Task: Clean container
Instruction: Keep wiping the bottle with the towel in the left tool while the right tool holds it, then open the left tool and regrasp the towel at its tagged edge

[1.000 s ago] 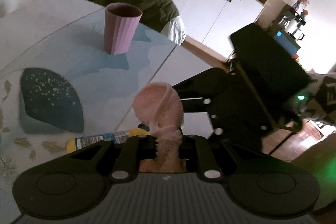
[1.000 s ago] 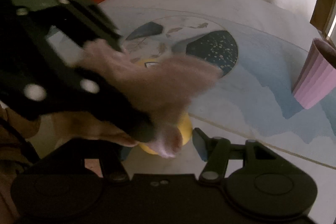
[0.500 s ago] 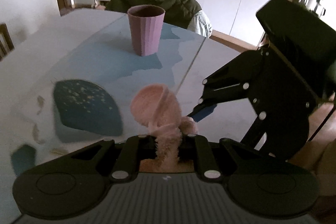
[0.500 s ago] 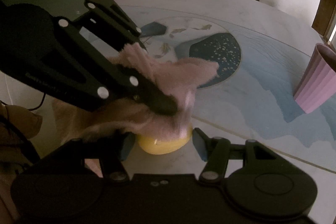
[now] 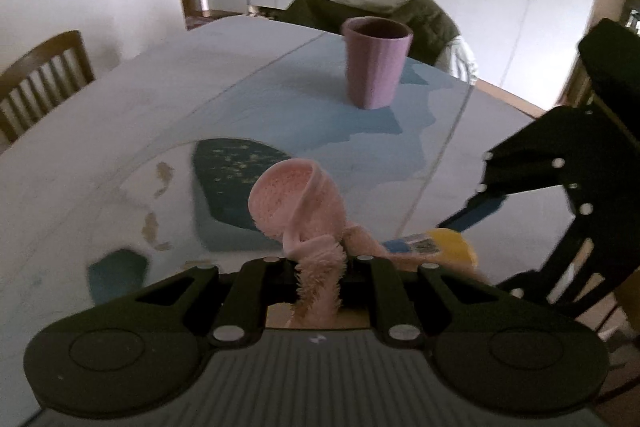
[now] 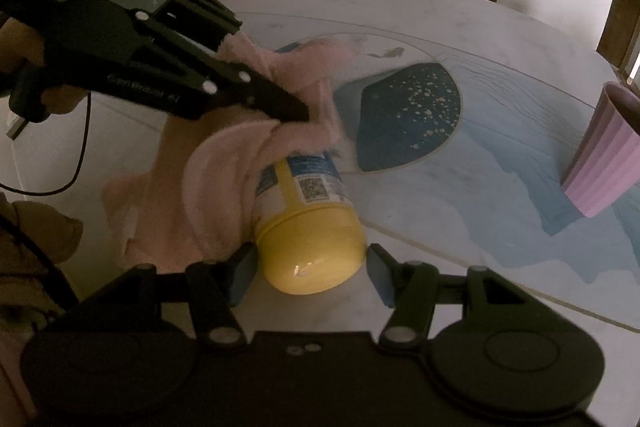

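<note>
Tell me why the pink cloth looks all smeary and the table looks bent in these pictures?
In the right wrist view the pink cloth is smeared by motion blur over the yellow container, where the left gripper holds it. In the left wrist view the fisheye lens curves the table edge, and the purple cup looks soft. Both views are dim.

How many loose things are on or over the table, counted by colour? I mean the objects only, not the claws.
Pink: 1, the cloth, pinched in the left claw.
Yellow: 1, the container, lying on its side between the right claw's blue pads.
Purple: 1, the ribbed cup, standing upright, apart from the others.
Total: 3.
</note>
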